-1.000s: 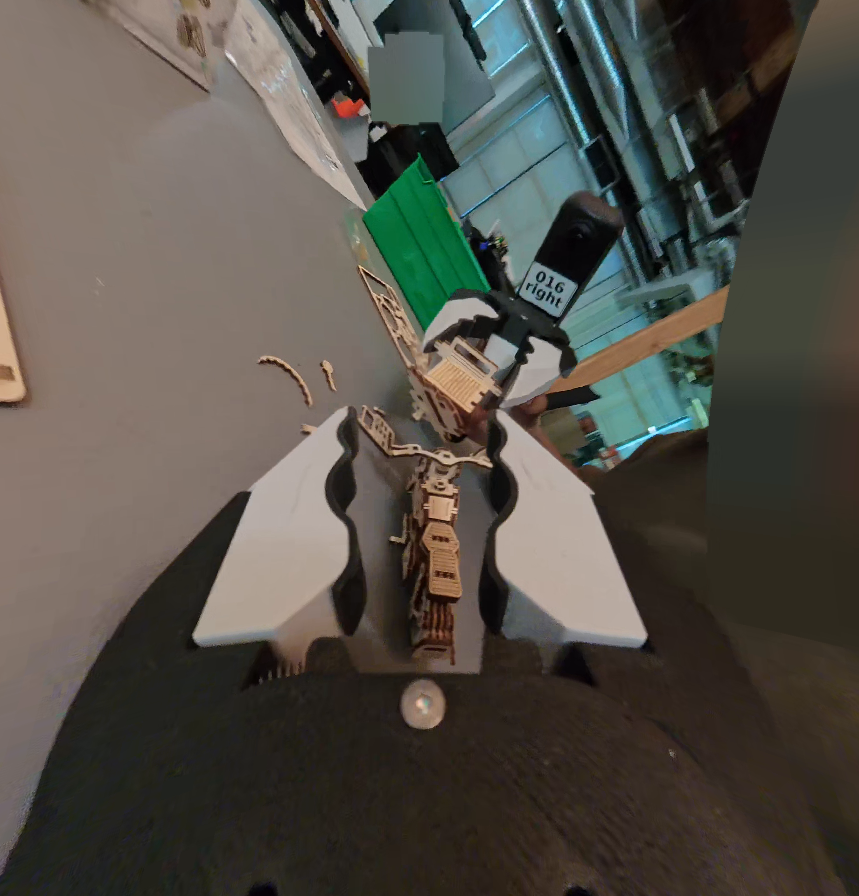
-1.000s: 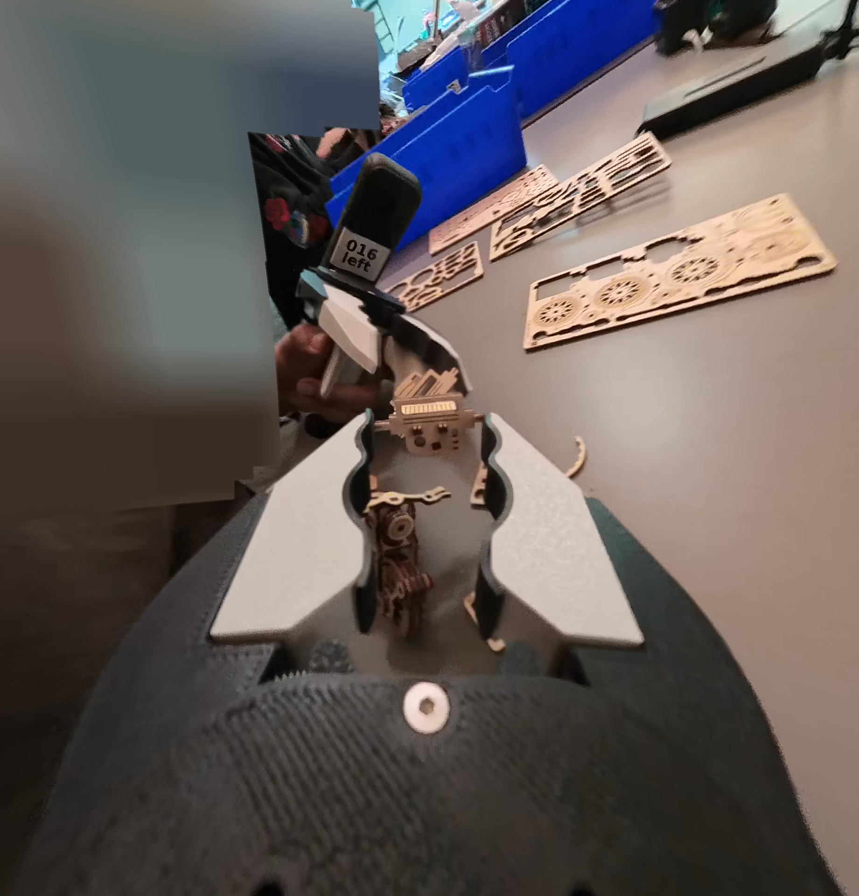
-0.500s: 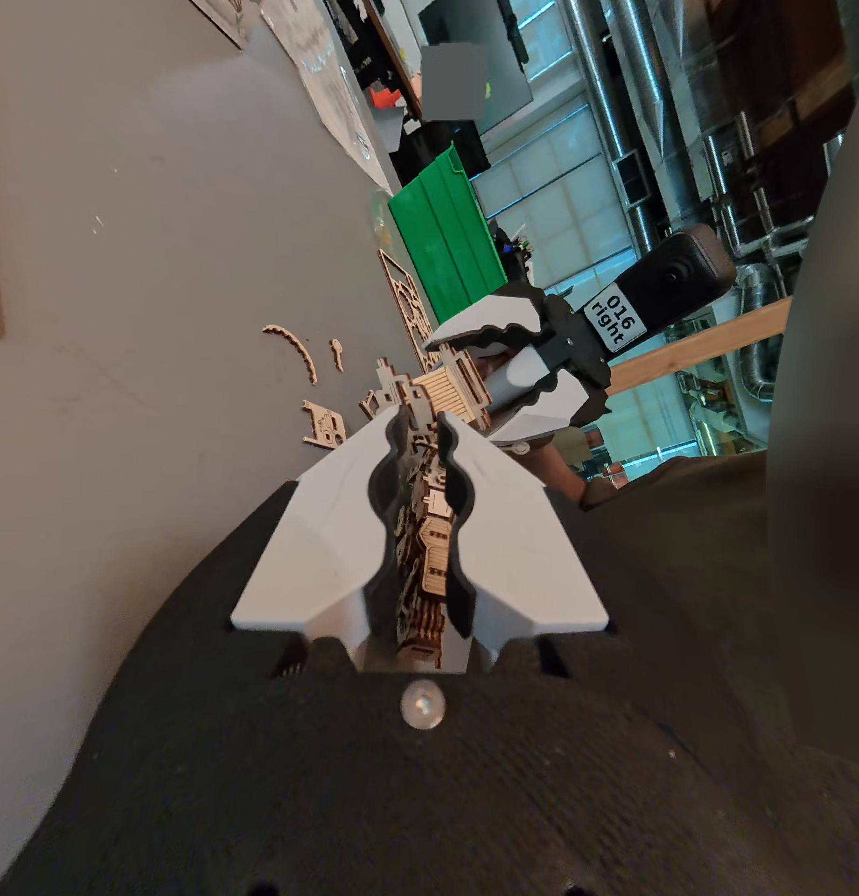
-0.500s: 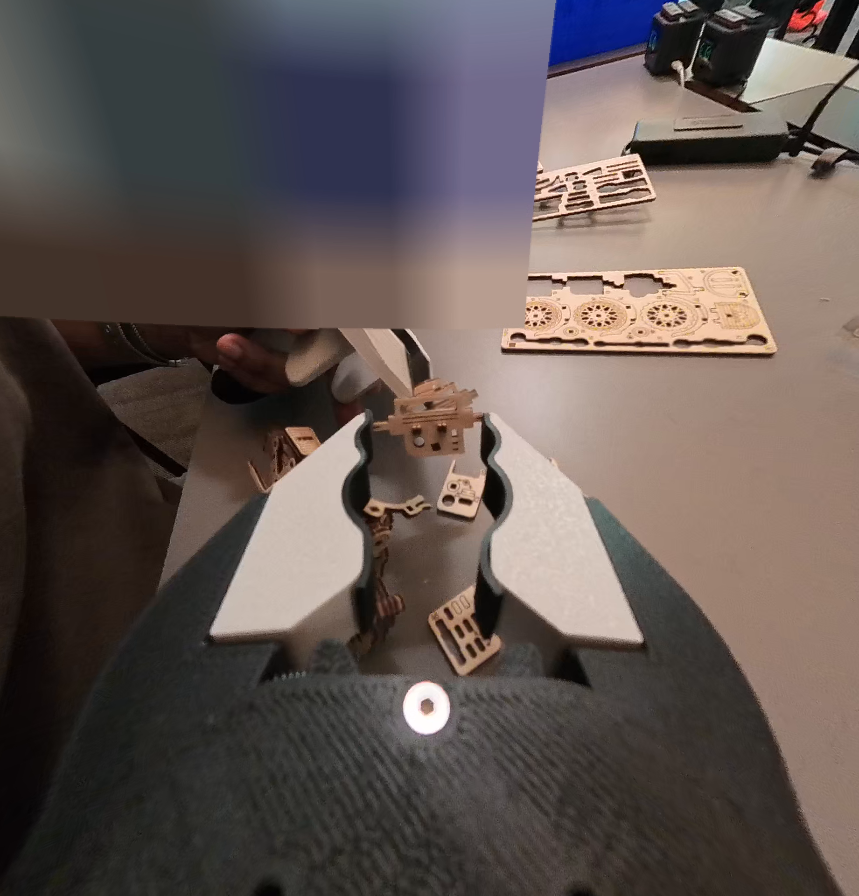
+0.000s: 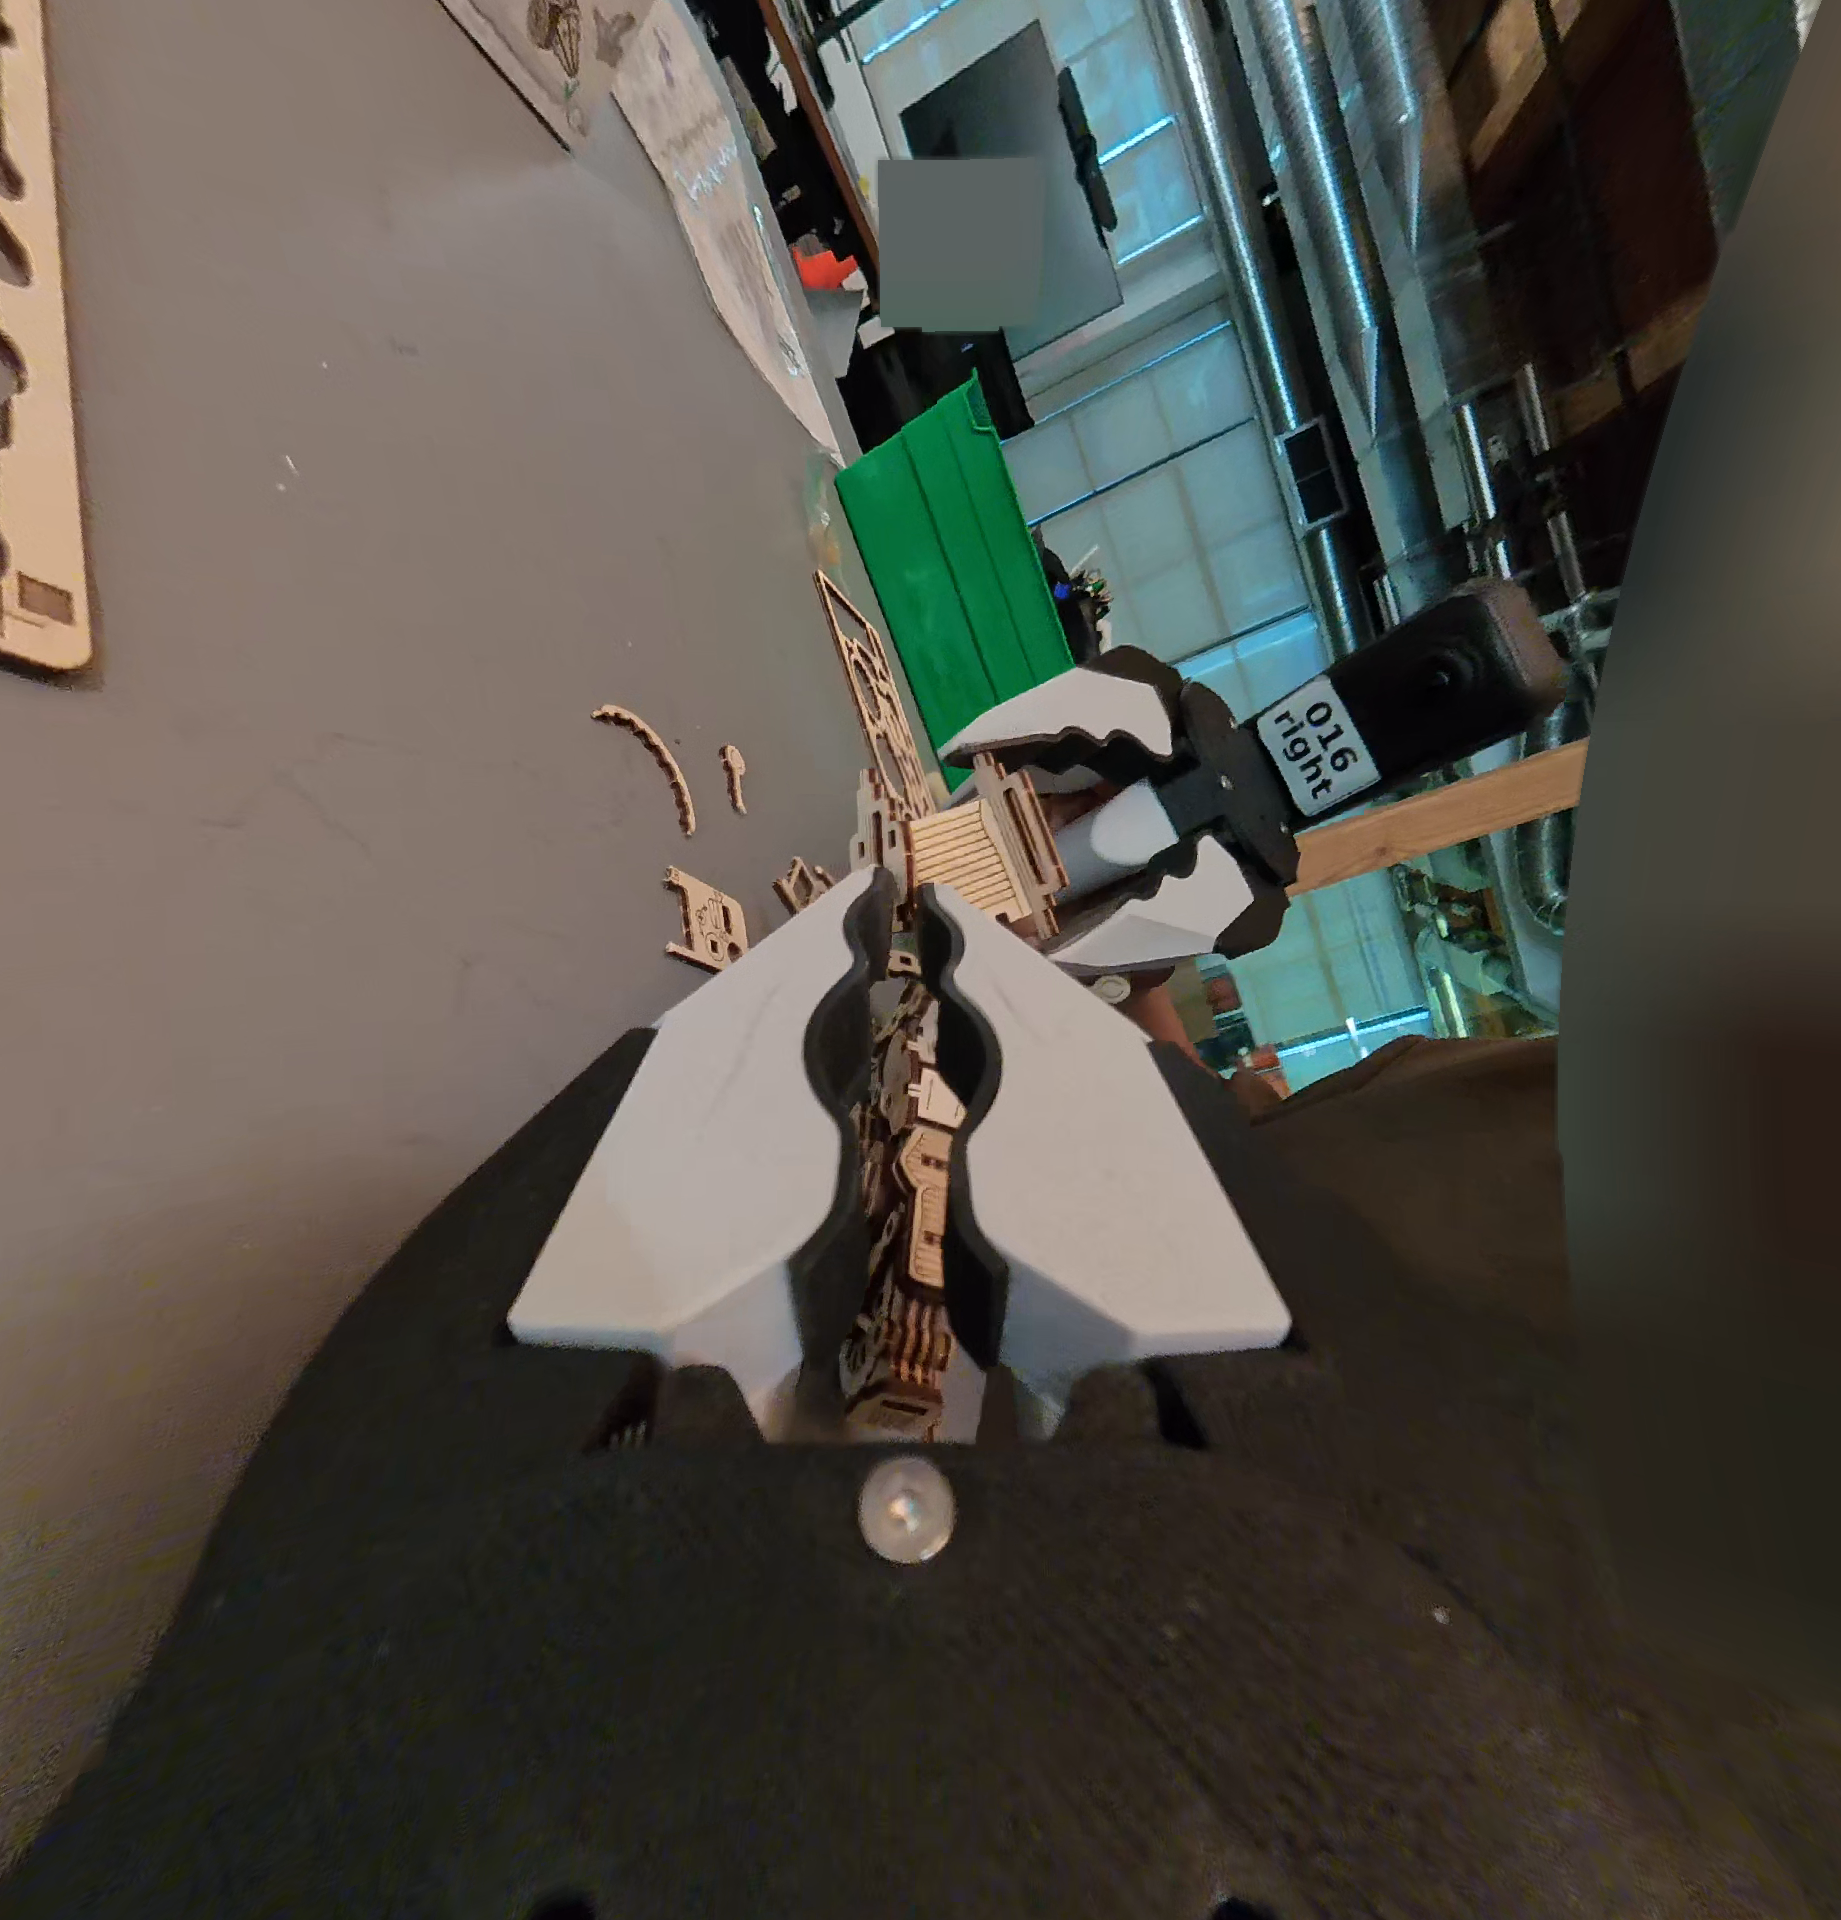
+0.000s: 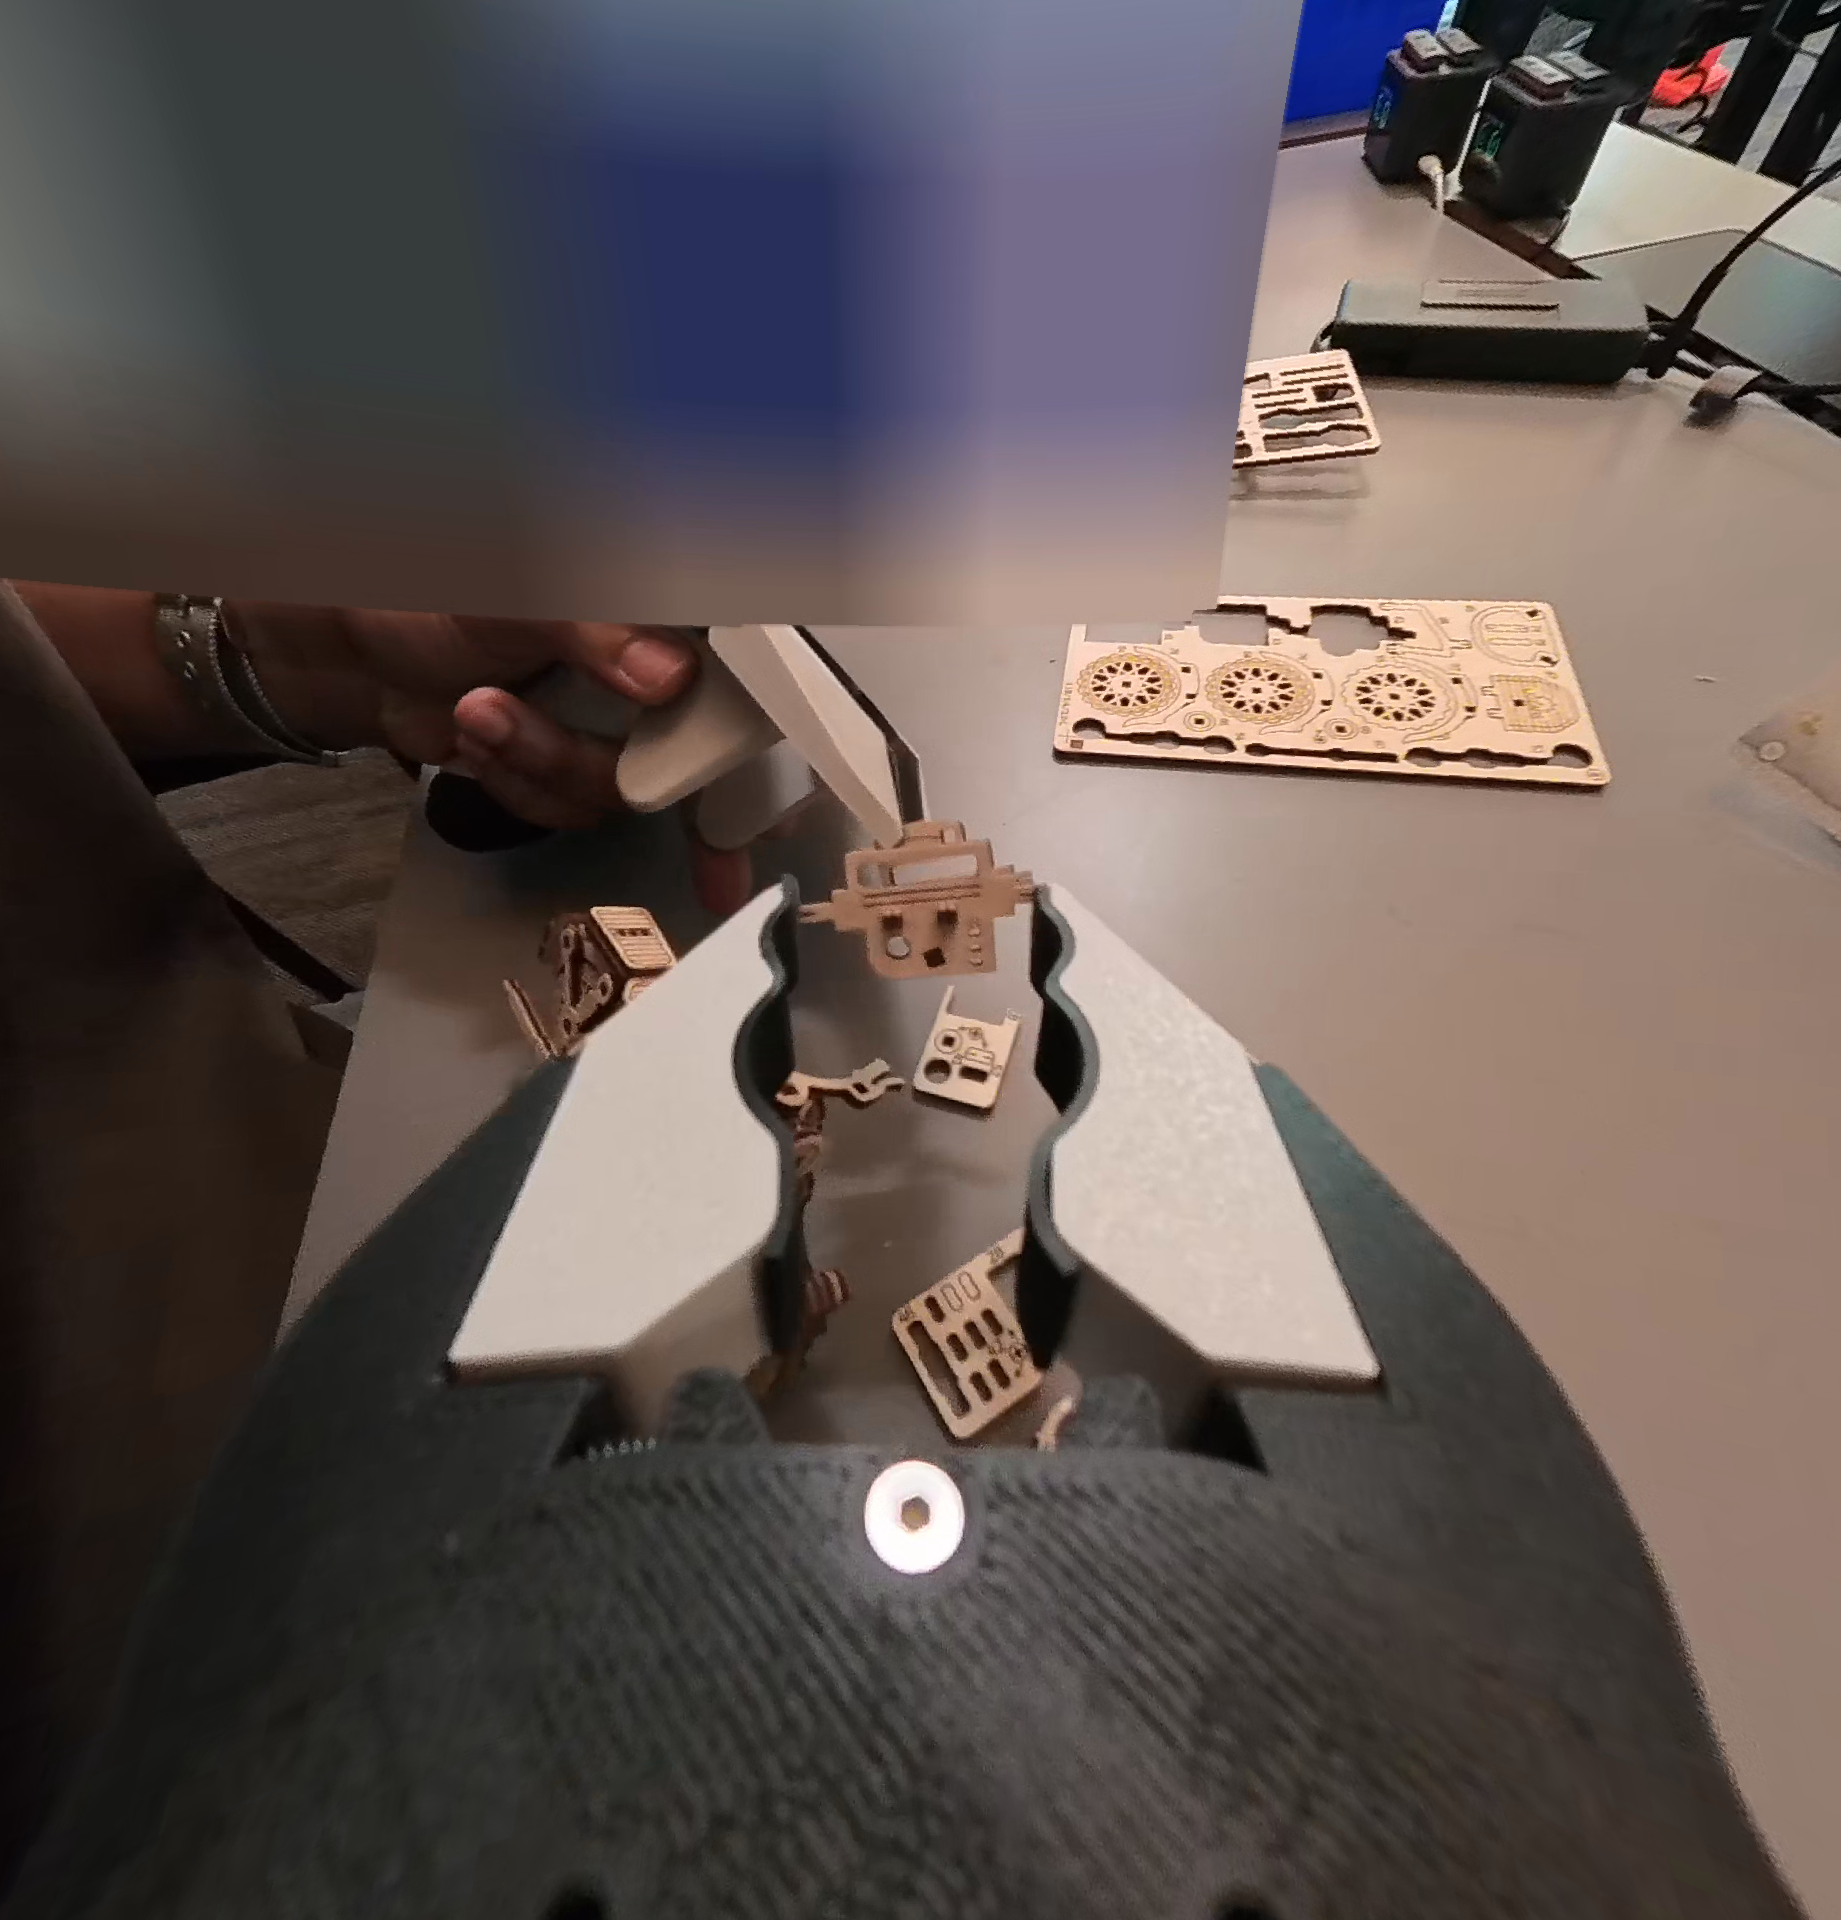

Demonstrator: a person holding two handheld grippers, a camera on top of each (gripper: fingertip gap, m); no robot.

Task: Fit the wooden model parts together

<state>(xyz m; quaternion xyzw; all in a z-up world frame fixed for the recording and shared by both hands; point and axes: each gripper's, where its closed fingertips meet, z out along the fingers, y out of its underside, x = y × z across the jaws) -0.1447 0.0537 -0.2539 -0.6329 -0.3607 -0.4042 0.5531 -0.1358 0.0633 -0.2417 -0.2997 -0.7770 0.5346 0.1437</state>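
Observation:
In the left wrist view my left gripper (image 5: pixel 903 888) is shut on a narrow wooden model (image 5: pixel 911 1195) that lies lengthwise between its fingers. Its front end pokes out past the tips. My right gripper (image 5: pixel 1004 852) faces it and is shut on a ribbed wooden block (image 5: pixel 957 847) that touches that front end. In the right wrist view my right gripper (image 6: pixel 916 904) holds the block (image 6: pixel 921 920) by its side pegs. The left gripper (image 6: pixel 885 800) reaches it from the upper left. A thin wooden piece (image 6: pixel 807 1143) shows under my right gripper.
Loose parts lie on the grey table (image 6: pixel 1415 1143): a small plate (image 6: pixel 963 1060), a slotted plate (image 6: pixel 963 1351), a small assembly (image 6: pixel 599 956) near the left edge. Cut sheets (image 6: pixel 1331 696) and a black box (image 6: pixel 1477 322) lie farther back. A green bin (image 5: pixel 947 561) stands behind. The tips of both grippers are at nearly the same place.
My left gripper has gone from wide open to shut on the model. Both views have rolled. The right gripper with its block has come closer to the left fingertips.

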